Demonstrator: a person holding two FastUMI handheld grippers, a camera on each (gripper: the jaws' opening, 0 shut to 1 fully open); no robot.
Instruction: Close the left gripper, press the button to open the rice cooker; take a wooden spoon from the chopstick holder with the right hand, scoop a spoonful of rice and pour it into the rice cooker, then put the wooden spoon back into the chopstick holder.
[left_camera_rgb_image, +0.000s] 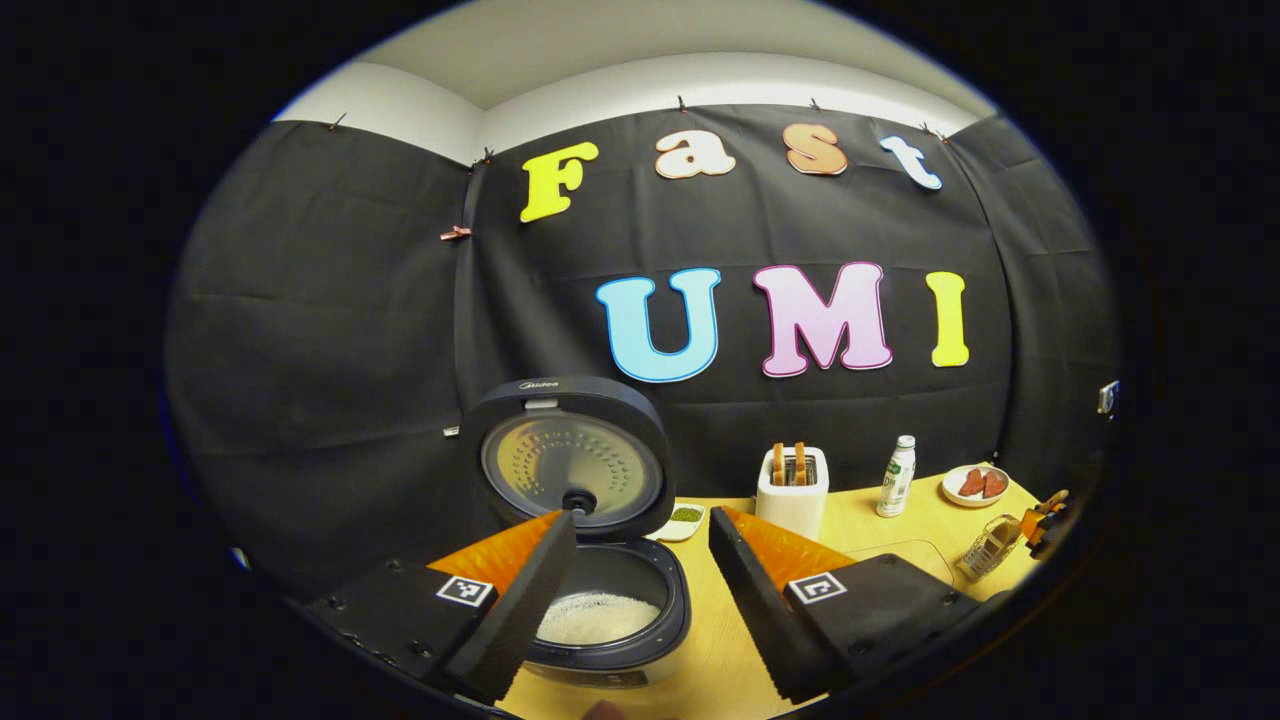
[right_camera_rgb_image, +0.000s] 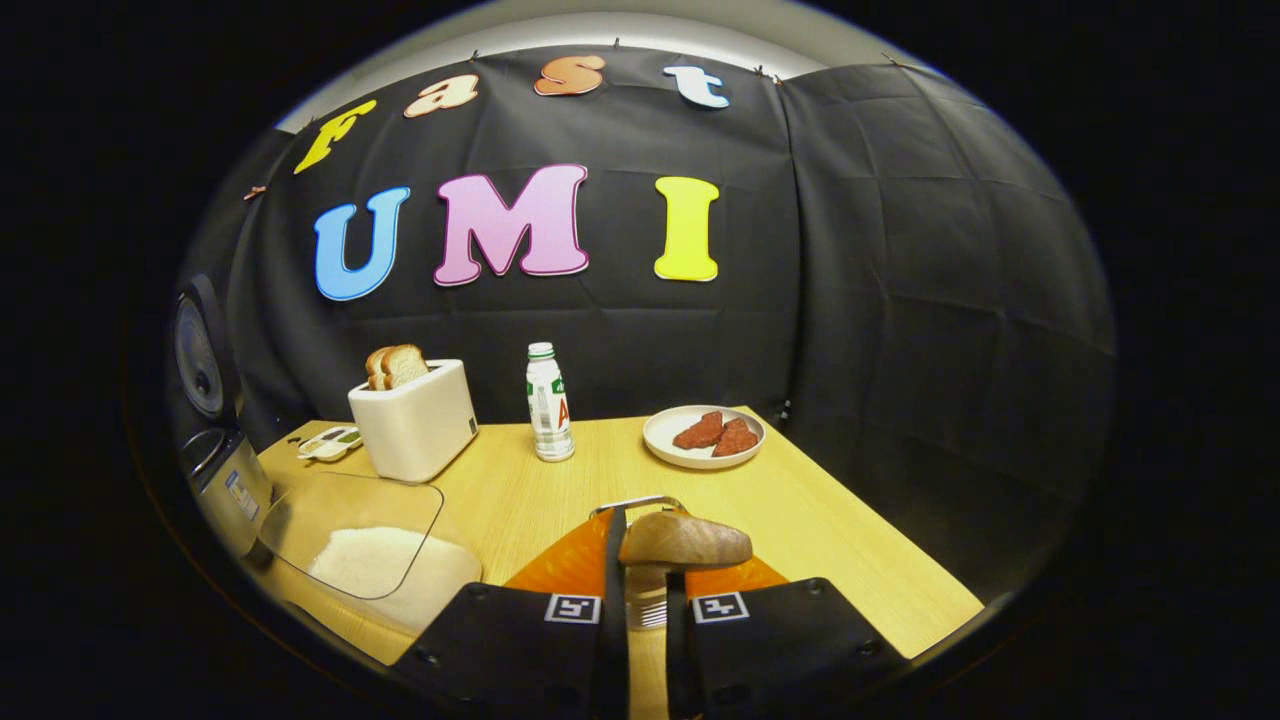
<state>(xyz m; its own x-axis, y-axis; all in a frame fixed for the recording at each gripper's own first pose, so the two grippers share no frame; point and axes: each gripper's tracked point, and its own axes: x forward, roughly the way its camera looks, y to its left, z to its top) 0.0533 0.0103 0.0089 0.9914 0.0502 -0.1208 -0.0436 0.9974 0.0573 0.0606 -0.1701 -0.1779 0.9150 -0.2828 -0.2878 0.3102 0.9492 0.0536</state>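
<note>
Black cloth is backing a yellow wooden table (left_camera_rgb_image: 880, 530). From the left gripper view, the left gripper (left_camera_rgb_image: 640, 545) is hovering spread wide over the rice cooker (left_camera_rgb_image: 600, 600), whose lid (left_camera_rgb_image: 570, 460) is standing raised with white rice lying in the pot. From the right gripper view, the right gripper (right_camera_rgb_image: 645, 570) is pointing level across the table, its fingers clamping the wooden spoon (right_camera_rgb_image: 685, 540) just right of a clear rice container (right_camera_rgb_image: 370, 540); the rice cooker is sitting left of that container.

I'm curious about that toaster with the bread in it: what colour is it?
The toaster is white or cream, clearest in the right gripper view.
</note>
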